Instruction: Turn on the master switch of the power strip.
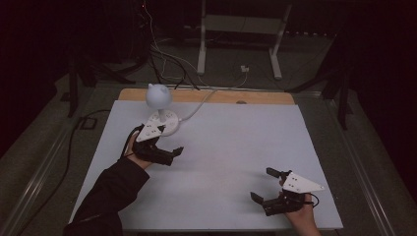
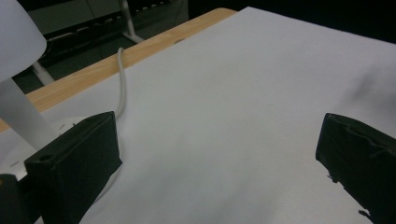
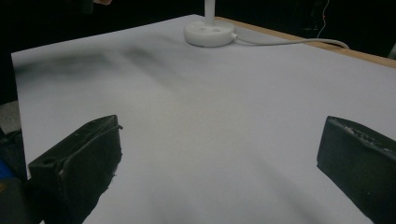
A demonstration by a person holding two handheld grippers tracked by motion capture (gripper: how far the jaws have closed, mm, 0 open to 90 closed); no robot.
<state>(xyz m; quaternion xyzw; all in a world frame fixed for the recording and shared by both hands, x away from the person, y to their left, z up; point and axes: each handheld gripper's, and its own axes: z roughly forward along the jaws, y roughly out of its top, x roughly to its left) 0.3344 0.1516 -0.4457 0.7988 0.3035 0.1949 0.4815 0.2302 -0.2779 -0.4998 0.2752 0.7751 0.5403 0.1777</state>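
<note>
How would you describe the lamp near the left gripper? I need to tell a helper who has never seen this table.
Start at the white sheet covering the table, and go to its far left corner, by the bare wooden strip. There the lamp stands on a round white base with a white cable trailing off the far edge, just beyond the open left gripper. It is the only upright thing on the sheet, topped by a rounded white head.
</note>
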